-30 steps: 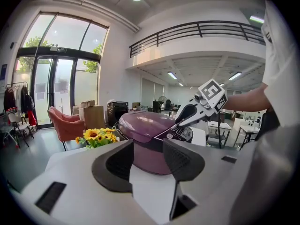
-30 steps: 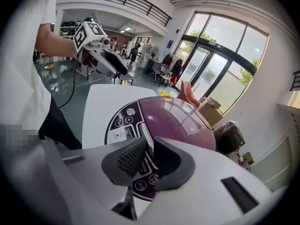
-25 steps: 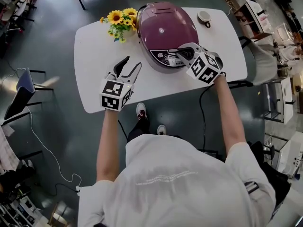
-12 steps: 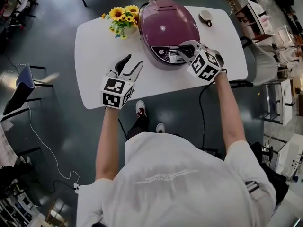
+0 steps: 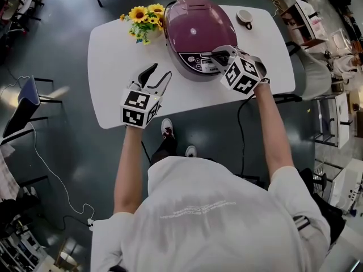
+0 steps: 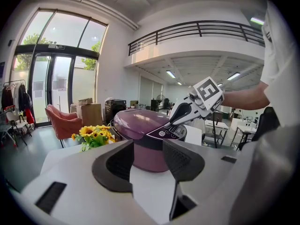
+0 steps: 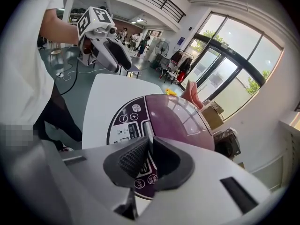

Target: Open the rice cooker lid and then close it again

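The right gripper had just been closing; its jaws stood together with nothing between them, tips at the silver strip in the control panel of the purple rice cooker, whose lid lay shut. The left gripper hung over the near table edge, jaws wide apart and empty. The cooker stood on a white table beside sunflowers, over a dark grey floor.

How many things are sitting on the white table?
3. The purple rice cooker in the middle, the yellow flowers left of it, a small round thing right of it near the far edge. The cooker may hide something small.
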Action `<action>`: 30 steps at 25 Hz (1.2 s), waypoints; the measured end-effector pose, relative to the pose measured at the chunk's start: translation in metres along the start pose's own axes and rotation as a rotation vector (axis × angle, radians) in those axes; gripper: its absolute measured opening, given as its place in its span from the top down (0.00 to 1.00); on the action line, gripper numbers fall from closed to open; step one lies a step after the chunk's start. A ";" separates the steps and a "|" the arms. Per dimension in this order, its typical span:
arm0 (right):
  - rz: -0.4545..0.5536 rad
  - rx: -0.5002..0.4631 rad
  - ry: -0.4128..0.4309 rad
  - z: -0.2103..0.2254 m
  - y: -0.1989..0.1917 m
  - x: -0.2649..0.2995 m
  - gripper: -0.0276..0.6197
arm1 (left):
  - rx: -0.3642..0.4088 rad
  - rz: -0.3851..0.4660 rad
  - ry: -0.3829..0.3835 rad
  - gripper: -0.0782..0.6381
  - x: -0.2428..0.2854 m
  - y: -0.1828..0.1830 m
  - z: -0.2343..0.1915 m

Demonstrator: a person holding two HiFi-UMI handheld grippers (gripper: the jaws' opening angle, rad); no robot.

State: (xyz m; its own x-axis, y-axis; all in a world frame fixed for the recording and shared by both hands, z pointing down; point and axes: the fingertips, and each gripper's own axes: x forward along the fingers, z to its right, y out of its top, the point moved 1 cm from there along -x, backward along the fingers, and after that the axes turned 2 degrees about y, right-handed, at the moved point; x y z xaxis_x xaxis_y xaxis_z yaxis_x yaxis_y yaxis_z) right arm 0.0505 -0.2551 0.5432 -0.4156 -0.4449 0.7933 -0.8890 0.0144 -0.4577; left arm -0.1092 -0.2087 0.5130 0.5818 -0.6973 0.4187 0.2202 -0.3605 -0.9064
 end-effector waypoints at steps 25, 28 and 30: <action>-0.149 -0.115 0.053 -0.003 0.000 0.004 0.91 | -0.004 -0.015 -0.004 0.60 0.002 -0.006 -0.002; -0.147 -0.112 0.040 -0.004 0.000 0.003 0.91 | -0.003 -0.014 -0.006 0.60 0.002 -0.004 -0.001; -0.143 -0.104 0.034 -0.004 0.000 0.003 0.91 | -0.002 -0.015 -0.007 0.60 0.002 -0.004 0.000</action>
State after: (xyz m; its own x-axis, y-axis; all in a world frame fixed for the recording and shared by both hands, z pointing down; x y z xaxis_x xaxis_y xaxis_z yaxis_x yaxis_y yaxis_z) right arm 0.0487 -0.2531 0.5469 -0.2878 -0.4185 0.8614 -0.9540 0.0465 -0.2961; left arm -0.1088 -0.2087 0.5174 0.5840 -0.6877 0.4314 0.2274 -0.3716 -0.9001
